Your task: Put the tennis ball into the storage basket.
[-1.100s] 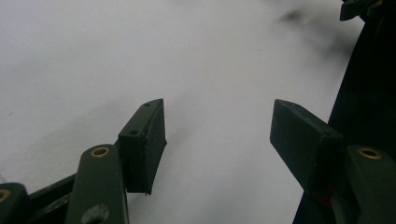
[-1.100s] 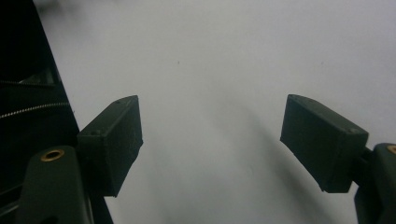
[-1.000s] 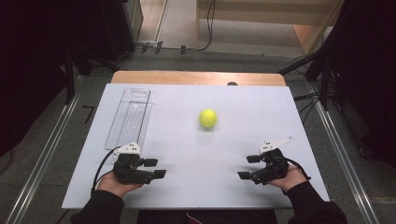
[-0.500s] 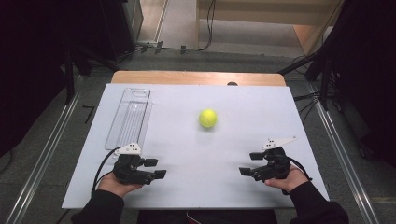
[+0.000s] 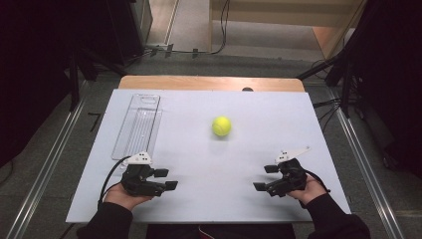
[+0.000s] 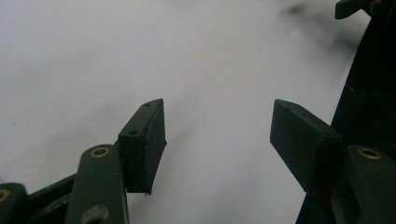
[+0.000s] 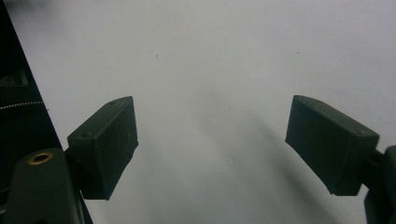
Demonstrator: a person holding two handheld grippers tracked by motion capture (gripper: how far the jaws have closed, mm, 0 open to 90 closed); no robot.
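Note:
A yellow-green tennis ball (image 5: 221, 126) rests on the white table top (image 5: 209, 164), near the middle. My left gripper (image 5: 166, 179) lies low near the front left, jaws apart and pointing right, with nothing between them. Over bare white surface in the left gripper view, the same left gripper (image 6: 217, 140) stands open. My right gripper (image 5: 265, 178) sits near the front right, pointing left, also open and empty. In the right gripper view the right gripper (image 7: 212, 140) has its jaws spread wide above the white top. The ball lies well beyond both grippers.
A clear plastic tray (image 5: 137, 125) lies lengthwise at the back left of the table top. A wooden edge (image 5: 209, 82) runs along the far side. Dark floor, rails and cables surround the table.
My right gripper has shifted slightly, by a small amount toward the front right. The left gripper and the ball have stayed where they were.

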